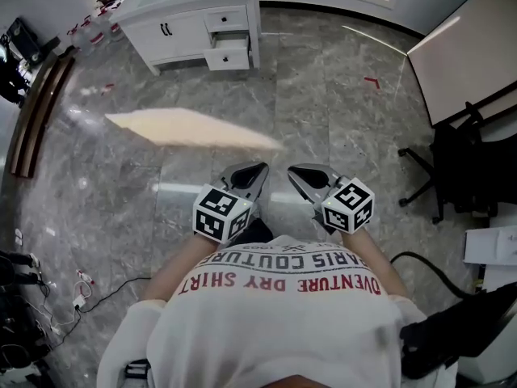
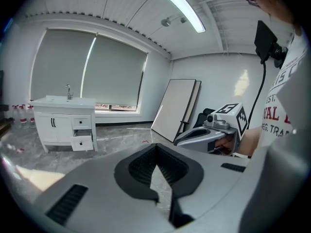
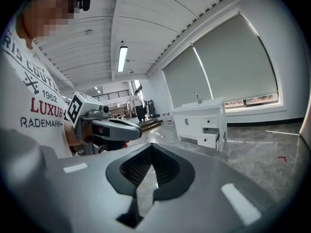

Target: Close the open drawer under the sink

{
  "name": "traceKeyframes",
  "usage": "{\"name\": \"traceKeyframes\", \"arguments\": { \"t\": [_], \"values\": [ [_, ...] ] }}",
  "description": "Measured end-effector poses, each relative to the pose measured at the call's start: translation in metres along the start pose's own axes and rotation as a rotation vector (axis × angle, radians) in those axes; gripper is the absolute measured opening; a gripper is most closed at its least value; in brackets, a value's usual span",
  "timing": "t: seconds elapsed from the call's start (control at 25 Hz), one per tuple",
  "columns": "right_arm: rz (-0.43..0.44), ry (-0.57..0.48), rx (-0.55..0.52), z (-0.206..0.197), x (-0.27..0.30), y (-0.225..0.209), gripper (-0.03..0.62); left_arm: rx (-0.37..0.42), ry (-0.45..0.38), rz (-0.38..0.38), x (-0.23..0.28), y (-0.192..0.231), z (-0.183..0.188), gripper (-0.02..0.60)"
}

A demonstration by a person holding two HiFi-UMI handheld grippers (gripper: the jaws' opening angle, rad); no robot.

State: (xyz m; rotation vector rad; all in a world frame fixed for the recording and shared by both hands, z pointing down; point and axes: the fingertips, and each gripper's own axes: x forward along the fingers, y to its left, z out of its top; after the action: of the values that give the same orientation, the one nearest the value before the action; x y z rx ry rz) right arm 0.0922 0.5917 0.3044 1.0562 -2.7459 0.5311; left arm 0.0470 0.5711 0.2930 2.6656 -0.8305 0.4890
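A white sink cabinet (image 1: 190, 14) stands far off across the grey marble floor. Its lower right drawer (image 1: 229, 55) is pulled out. The left gripper view shows the cabinet (image 2: 60, 125) and open drawer (image 2: 81, 142) small at the left; in the right gripper view the drawer (image 3: 209, 139) sits right of centre. My left gripper (image 1: 250, 176) and right gripper (image 1: 305, 176) are held side by side close to the person's body, well short of the cabinet. Both are shut with nothing in them, as the left gripper (image 2: 156, 149) and right gripper (image 3: 151, 149) show in their own views.
A large white board (image 1: 464, 55) leans at the right, with a black office chair (image 1: 456, 168) below it. Long wooden boards (image 1: 36, 111) lie along the left side. Cables (image 1: 81, 293) trail at lower left. A bright sun patch (image 1: 194, 129) crosses the floor between me and the cabinet.
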Motion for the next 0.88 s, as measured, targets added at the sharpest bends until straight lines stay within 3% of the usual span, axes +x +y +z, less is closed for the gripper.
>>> {"name": "traceKeyframes", "arguments": {
  "t": [0.32, 0.56, 0.88],
  "values": [
    [0.061, 0.036, 0.061, 0.048, 0.151, -0.074, 0.001, -0.094, -0.002, 0.08, 0.018, 0.172, 0.018, 0.002],
    [0.048, 0.065, 0.04, 0.102, 0.256, -0.137, 0.001, -0.126, -0.009, 0.076, 0.044, 0.293, 0.056, 0.003],
    [0.011, 0.058, 0.086, 0.136, 0.32, -0.216, 0.0, -0.148, -0.002, 0.056, 0.102, 0.385, 0.089, 0.002]
  ]
}}
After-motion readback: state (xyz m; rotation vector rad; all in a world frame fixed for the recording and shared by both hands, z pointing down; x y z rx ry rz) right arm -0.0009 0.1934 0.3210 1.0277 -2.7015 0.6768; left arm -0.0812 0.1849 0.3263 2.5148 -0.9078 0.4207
